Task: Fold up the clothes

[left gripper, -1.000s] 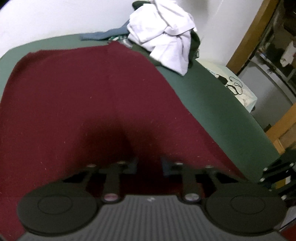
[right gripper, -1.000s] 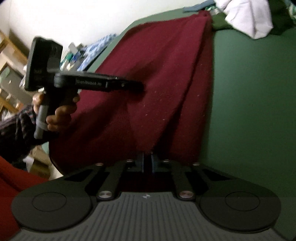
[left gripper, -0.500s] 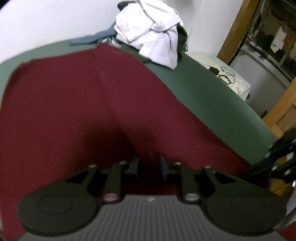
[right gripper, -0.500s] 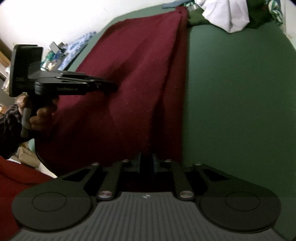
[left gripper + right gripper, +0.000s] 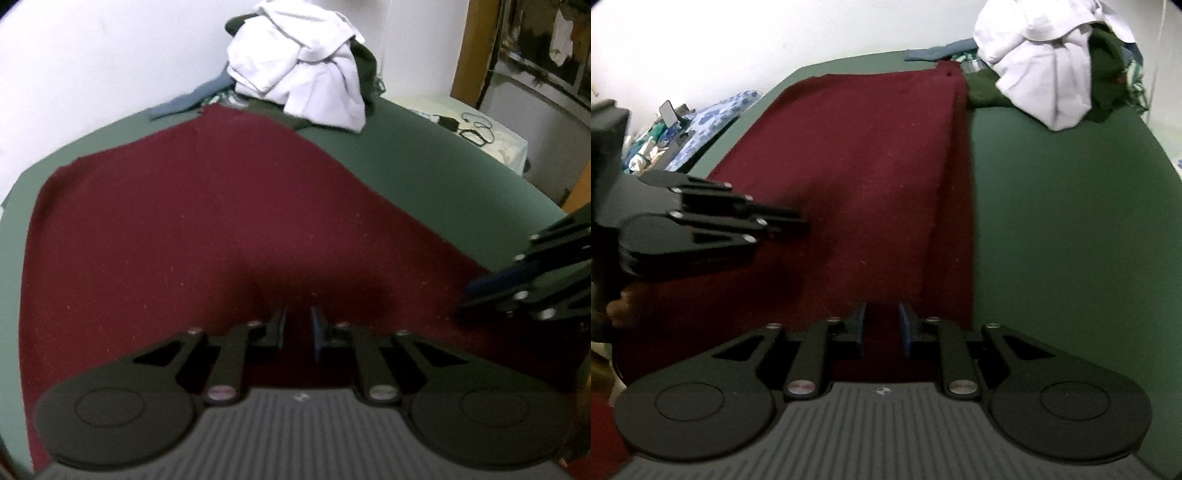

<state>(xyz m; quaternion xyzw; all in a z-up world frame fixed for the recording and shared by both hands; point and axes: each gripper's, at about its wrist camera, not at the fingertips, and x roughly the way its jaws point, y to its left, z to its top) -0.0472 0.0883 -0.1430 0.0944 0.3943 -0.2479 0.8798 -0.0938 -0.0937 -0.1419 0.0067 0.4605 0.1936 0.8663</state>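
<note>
Both grippers parted over a dark red garment on a green table

The dark red garment [image 5: 207, 229] lies spread flat across the left and centre of the left wrist view, on the green table [image 5: 436, 173]; in the right wrist view it fills the centre, its right edge folded in a long ridge. The left gripper [image 5: 297, 326] and the right gripper [image 5: 881, 325] each sit at the lower centre of their own view, over the garment's near edge, fingers apart with red cloth showing in the gap, nothing clamped. A pile of clothes, white shirt [image 5: 303, 70] uppermost, rests at the upper centre. No writing is legible anywhere.
</note>
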